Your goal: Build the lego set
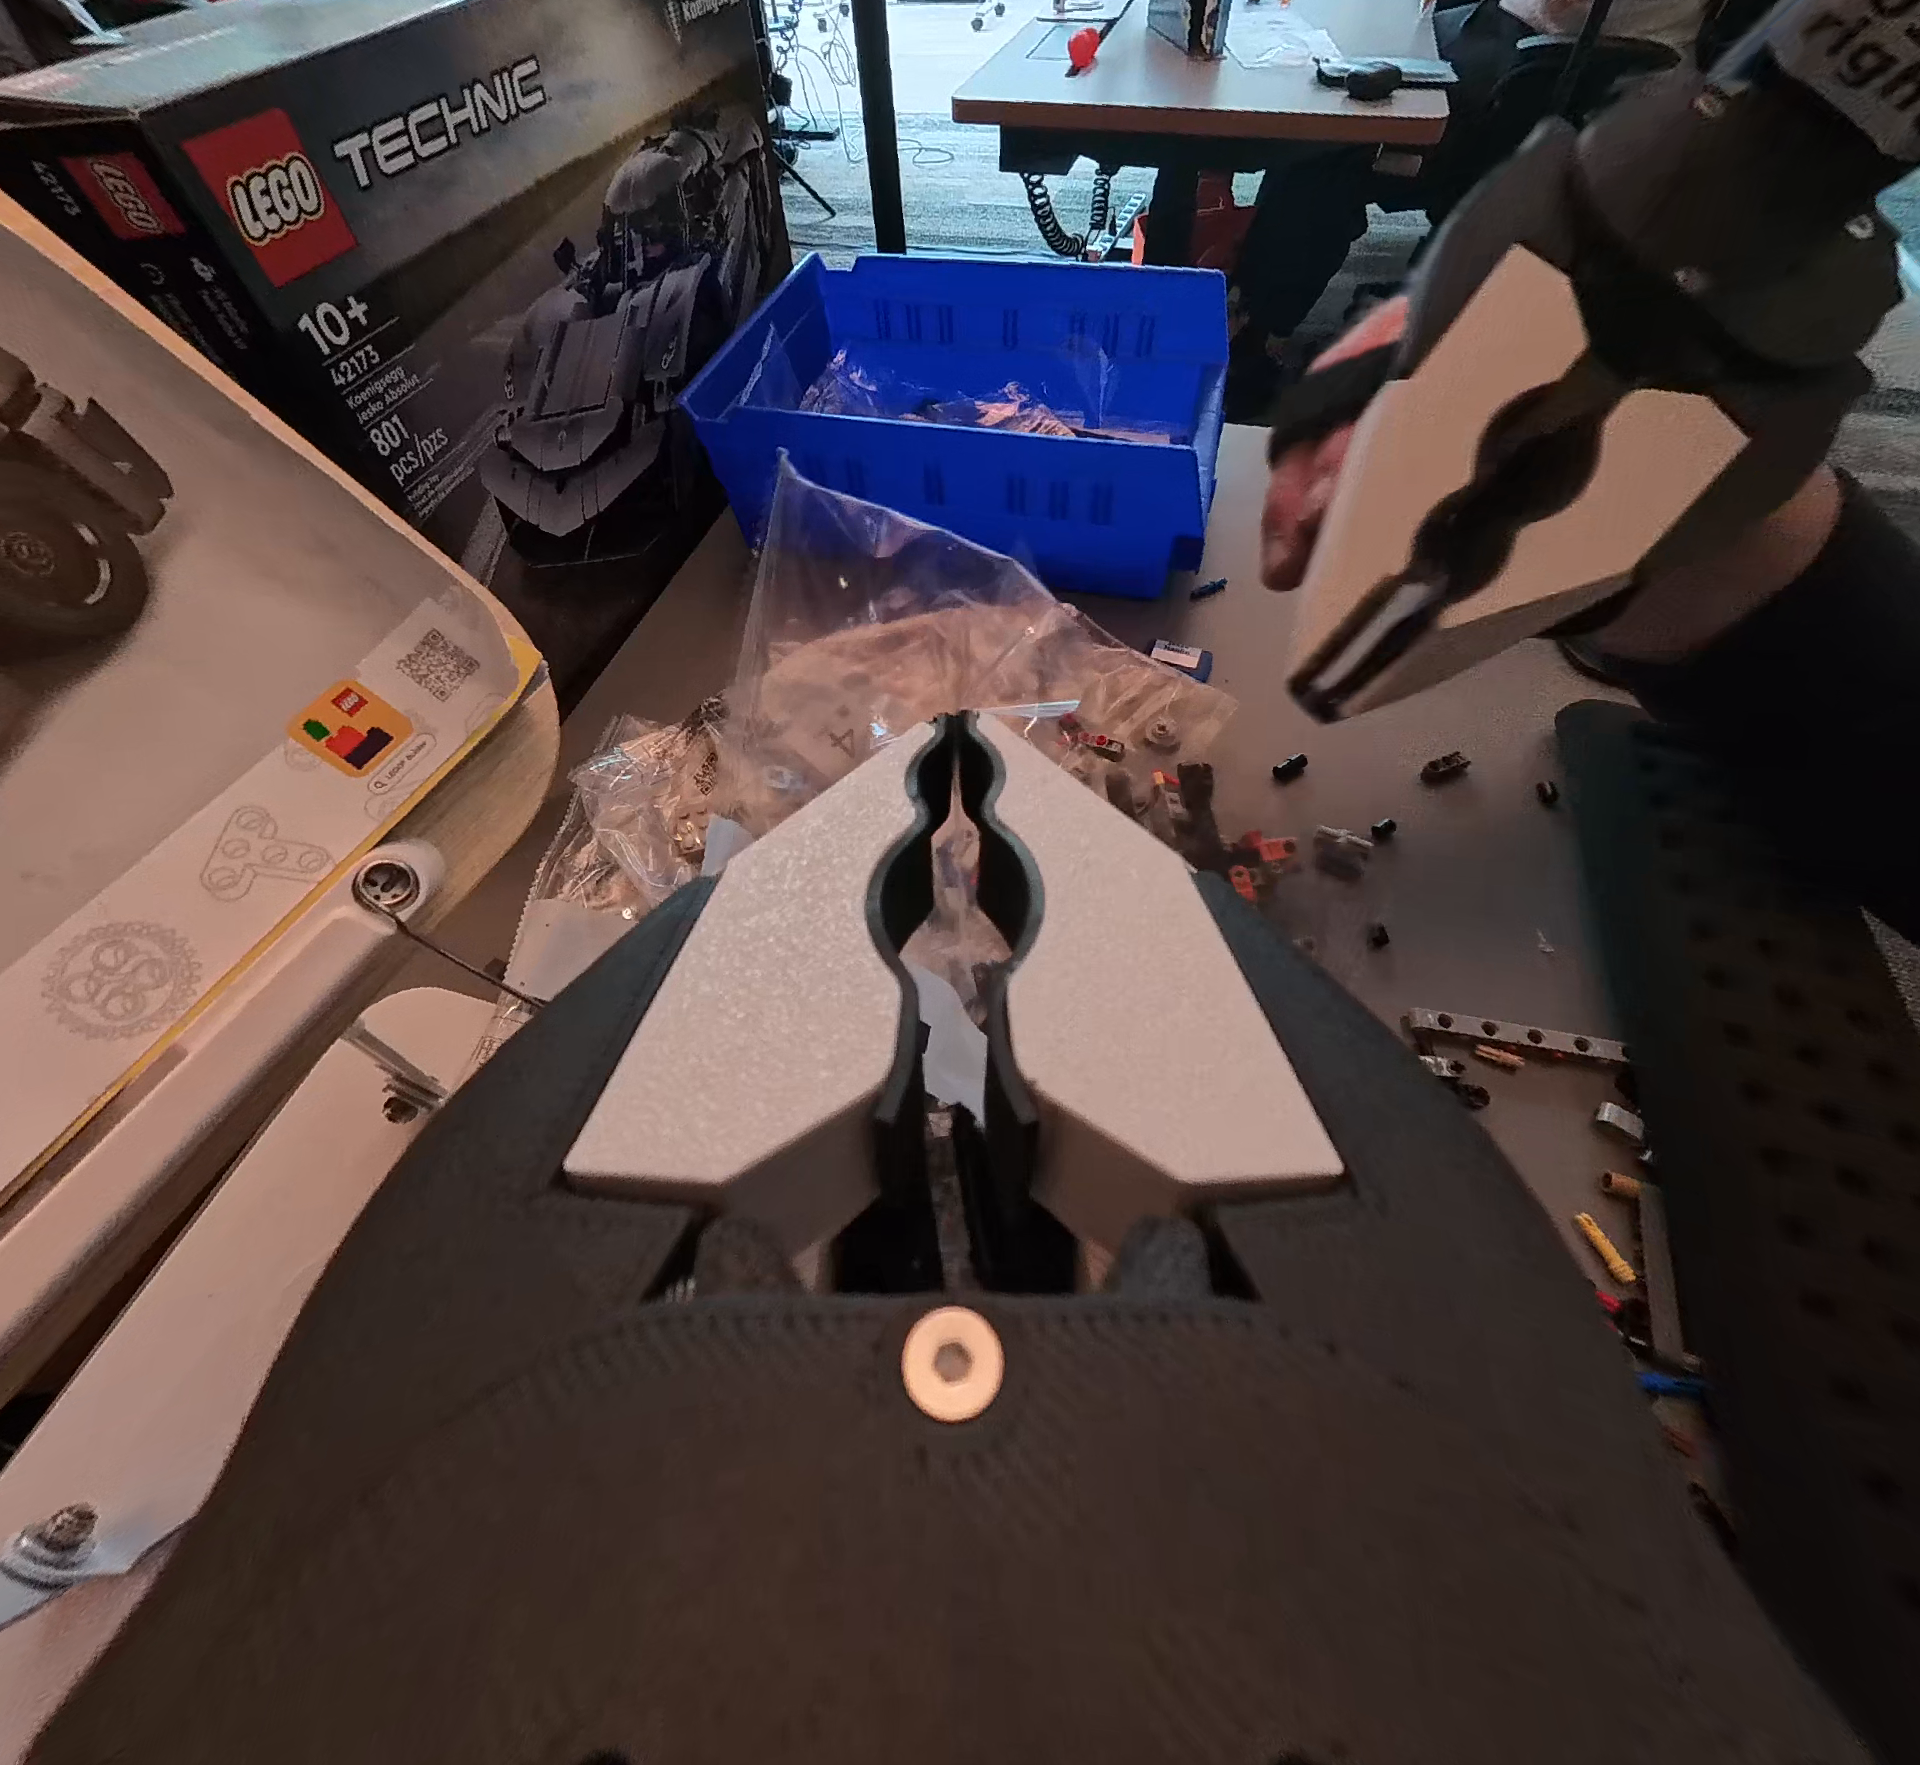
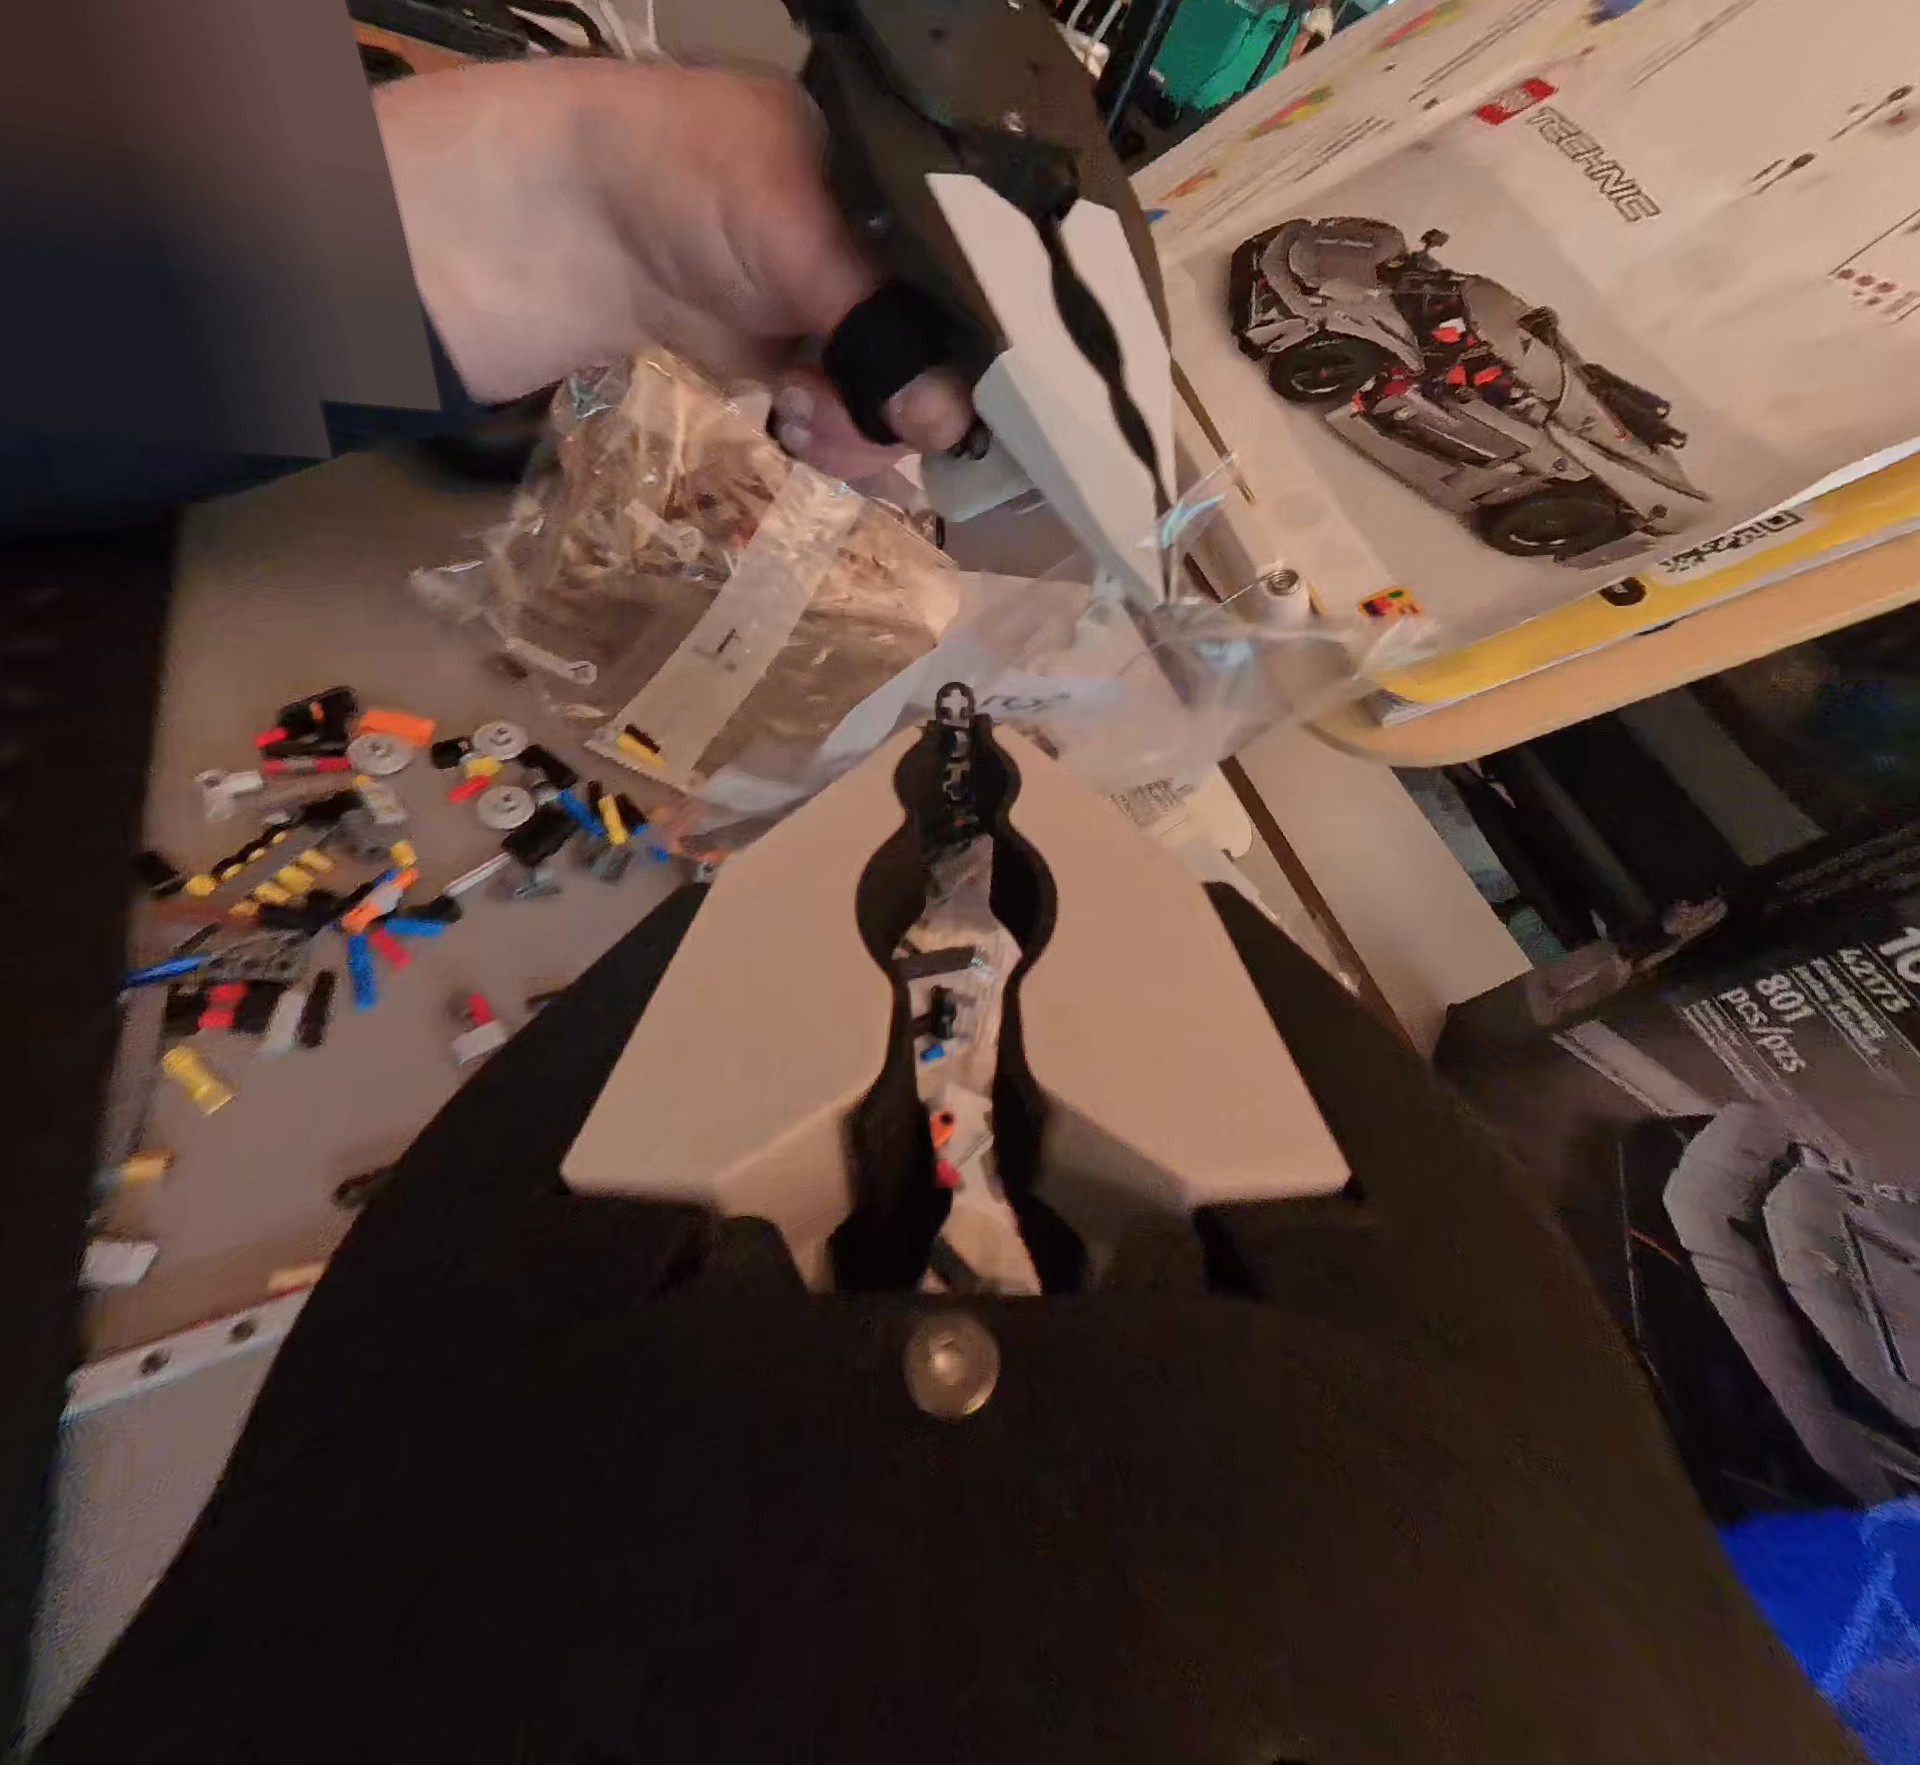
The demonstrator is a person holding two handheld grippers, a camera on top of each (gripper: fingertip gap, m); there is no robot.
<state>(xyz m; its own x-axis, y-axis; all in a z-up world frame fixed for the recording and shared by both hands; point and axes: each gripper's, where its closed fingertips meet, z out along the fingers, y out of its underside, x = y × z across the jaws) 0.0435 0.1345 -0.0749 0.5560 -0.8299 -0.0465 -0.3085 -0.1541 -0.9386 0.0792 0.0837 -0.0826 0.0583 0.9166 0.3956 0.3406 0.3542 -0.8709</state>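
The left gripper (image 1: 957, 728), a black body with pale grey wedge fingers, pointed forward and down over the grey table (image 1: 1455, 884), its jaws pressed together on the edge of a clear crinkled plastic bag (image 1: 883, 614) of small parts. In the right wrist view the same gripper (image 2: 1148, 572) slanted down from the upper left, with a bare hand (image 2: 623, 229) wrapped around its black handle and the bag film (image 2: 1195, 655) bunched at its tips.

The right gripper (image 2: 954, 713) reached level across the table toward the bag, its jaws closed on a small black lego piece with a cross-shaped hole (image 2: 954, 703). From the left wrist view it (image 1: 1320, 687) hung tilted down at the upper right, tips together, and a hand (image 1: 1309, 489) showed behind it; the piece could not be made out there.

Loose lego pieces in black, red, blue, yellow and orange (image 2: 312, 863) lay scattered on the table left of the right gripper. A second clear bag of parts (image 2: 686, 572) rested beyond them. The open instruction booklet with a grey car picture (image 2: 1507, 344) sat raised on a wooden board at the right. A blue plastic bin (image 1: 966, 427) stood beside the dark lego set box (image 1: 416, 209) at the table's far side.
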